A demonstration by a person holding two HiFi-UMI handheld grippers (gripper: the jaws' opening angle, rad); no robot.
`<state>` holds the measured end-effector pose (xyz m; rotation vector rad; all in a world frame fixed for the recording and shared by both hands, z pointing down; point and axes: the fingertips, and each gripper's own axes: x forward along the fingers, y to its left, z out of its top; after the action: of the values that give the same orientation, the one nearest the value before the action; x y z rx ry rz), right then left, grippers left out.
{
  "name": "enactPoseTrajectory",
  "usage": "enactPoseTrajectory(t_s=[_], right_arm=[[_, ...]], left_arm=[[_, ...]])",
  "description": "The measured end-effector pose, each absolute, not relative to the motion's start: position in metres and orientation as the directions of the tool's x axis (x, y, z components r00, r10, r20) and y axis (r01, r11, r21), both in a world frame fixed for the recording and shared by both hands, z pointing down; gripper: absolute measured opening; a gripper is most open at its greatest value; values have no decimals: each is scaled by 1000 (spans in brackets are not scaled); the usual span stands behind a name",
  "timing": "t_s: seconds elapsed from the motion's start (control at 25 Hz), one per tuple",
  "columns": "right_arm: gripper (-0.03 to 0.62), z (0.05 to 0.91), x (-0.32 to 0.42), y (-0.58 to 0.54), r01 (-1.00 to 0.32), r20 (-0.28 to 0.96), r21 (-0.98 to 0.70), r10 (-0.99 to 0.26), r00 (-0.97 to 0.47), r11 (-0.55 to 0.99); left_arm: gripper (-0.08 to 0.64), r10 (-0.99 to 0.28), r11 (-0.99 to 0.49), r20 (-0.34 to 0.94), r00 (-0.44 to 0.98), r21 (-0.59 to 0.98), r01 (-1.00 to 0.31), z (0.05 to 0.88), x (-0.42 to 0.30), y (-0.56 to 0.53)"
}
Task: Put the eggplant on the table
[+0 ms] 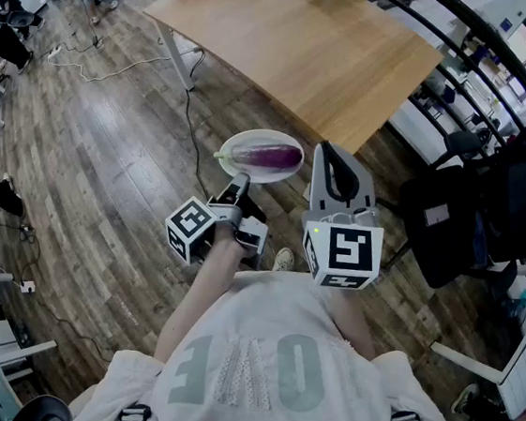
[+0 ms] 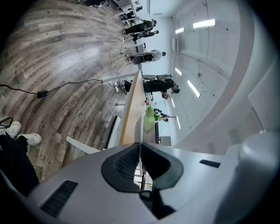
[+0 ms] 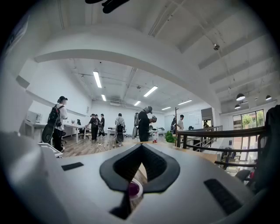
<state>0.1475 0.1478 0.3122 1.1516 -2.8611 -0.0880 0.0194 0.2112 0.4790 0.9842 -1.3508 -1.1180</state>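
**Head view:** The person's white shirt (image 1: 273, 366) has big pale letters, upside down from here: an O and an F-like shape w/ a mesh patch between. Each gripper carries a cube w/ b&w square markers. The L gripper (image 1: 239, 185) is clamped on the near rim of a white plate (image 1: 262, 137). The plate hangs over the wood-plank floor (image 1: 107, 168), just short of the wooden table (image 1: 300, 49) and its near edge. The eggplant (image 1: 269, 156) lies on the plate, not on the table. It is purple, w/ its long axis running left-right across the pic, green stem end to pic left, rounded end to the right. The R gripper (image 1: 330, 161) sits just right of the plate, its jaws together w/ nothing in them.

**Left gripper view:** The pic is rolled sideways. The jaws are pressed together on a thin white edge, prob. the plate's rim (image 2: 140, 157). The table shows edge-on beyond.

**Right gripper view:** The jaw tips meet and are empty. Through the gap below them show the plate and a bit of purple eggplant. People (image 3: 144, 124) stand far off in a bright office.
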Motion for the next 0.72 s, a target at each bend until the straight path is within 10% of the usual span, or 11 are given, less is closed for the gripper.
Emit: enactPoseTrajectory(t_s=[0.72], right_arm=[[18,323,148,145,-673,14,35,-673,-739,739]], left_arm=[[18,-969,216,219,-115,976,42,480,9,204]])
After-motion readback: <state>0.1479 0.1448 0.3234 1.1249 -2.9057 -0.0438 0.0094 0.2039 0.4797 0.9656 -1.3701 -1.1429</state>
